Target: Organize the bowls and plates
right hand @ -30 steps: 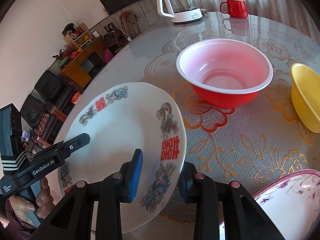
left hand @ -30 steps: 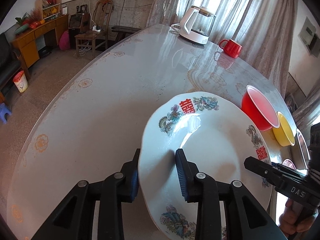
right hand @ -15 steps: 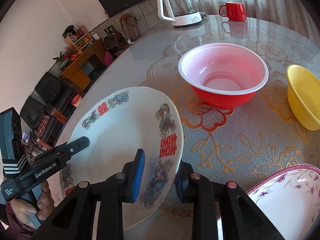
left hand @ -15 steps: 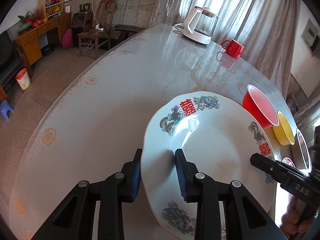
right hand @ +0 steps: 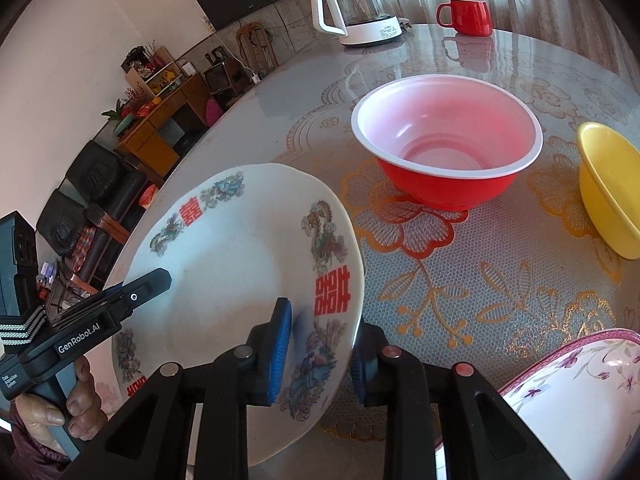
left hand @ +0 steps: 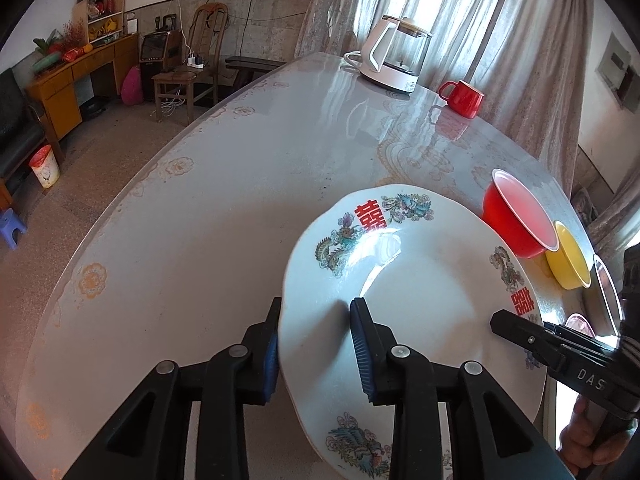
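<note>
— Plate (left hand: 420, 320), white with dragon, phoenix and red double-happiness prints: where does it sit?

— It hangs tilted above the table (left hand: 180, 240), nearest of all, pinched at opposite rims. The left gripper (left hand: 316, 344) is clamped on its near left edge, one blue pad under the rim and one on the face. The right gripper (right hand: 318, 344) is clamped on the rim by the red character in the same way.

— And the hands?

— A hand (right hand: 60, 412) grasps the left gripper's handle at the lower left of the right wrist view.

— What lies beyond?

— A floral-rimmed dish (right hand: 580, 396) sits just right of the right gripper. Farther on, the red bowl (right hand: 448, 148) and the yellow bowl (right hand: 612, 188) stand upright near each other on the patterned cover. At the far edge stand a kettle (left hand: 396, 60) and a red mug (left hand: 462, 98).
</note>
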A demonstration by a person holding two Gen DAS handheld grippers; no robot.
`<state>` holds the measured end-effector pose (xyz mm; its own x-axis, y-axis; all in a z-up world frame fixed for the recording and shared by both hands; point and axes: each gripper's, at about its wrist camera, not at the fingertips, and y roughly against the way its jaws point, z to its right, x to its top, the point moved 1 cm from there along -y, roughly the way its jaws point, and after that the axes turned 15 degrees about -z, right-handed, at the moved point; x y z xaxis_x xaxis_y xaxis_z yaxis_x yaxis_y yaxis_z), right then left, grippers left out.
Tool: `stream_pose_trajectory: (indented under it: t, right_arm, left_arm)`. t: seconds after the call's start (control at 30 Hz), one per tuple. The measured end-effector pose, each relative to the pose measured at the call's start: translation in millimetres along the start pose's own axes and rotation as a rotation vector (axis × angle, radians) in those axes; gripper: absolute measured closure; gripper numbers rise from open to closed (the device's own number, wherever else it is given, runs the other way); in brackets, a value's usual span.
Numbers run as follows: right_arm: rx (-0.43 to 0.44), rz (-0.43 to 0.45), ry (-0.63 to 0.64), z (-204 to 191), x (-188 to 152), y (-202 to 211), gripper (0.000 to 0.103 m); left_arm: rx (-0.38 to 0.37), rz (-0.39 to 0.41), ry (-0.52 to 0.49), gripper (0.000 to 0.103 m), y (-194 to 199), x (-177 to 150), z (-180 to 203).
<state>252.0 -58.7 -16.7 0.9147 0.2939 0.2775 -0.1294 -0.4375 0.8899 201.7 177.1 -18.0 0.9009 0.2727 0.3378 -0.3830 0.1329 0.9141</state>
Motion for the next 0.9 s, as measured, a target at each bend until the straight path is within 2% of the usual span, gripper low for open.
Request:
stream_pose_trajectory:
  t: [0.1,0.47,0.63,0.9]
  right_arm:
    - [-0.027,0.015,-0.005,-6.1,-3.7,4.5,0.076]
    - [0.052,0.063,-0.02,-2.3,-14.1,19.4,0.076]
    - [0.008,0.088,0.006,-8.2,-22.4,23.3,0.076]
    - [0.002,0.109,-0.004,-6.0,-26.8,27.2,0.076]
  left_arm:
    - [0.005,0.029,-0.012,0.073,7.5,-4.5,0.2]
    - [-0.011,0.045,-0.018,0.076,11.5,-11.2,1.2]
    - [-0.022,0.045,-0.019,0.076,11.9,-13.1,4.9]
    - [-0.045,0.069,-0.055,0.076,18.5,-16.5,9.6]
